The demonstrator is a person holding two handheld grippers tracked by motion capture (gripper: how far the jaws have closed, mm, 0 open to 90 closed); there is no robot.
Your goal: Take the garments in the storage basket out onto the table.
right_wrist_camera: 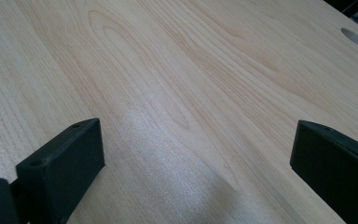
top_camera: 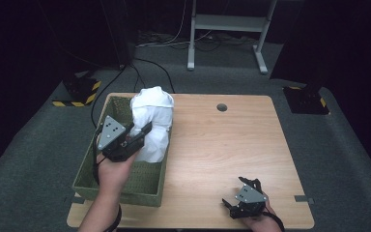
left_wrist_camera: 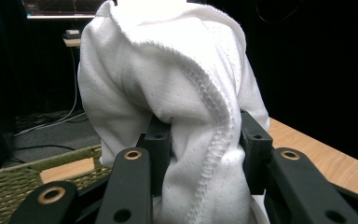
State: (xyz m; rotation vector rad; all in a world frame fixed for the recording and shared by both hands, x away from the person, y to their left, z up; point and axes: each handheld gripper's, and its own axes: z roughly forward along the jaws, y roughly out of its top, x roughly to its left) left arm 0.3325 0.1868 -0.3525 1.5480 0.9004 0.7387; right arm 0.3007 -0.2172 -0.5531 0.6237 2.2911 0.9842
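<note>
Overhead, left hand-held gripper (top_camera: 142, 133) clamped on white cloth (top_camera: 152, 123); right hand-held gripper (top_camera: 228, 207) agape.

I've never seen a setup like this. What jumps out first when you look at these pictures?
The bright white cloth stands out, bunched up over the green woven basket at the table's left and pinched in the left hand-held gripper. Near the front right edge of the wooden table, the right hand-held gripper rests with its jaws wide apart, holding nothing.
</note>
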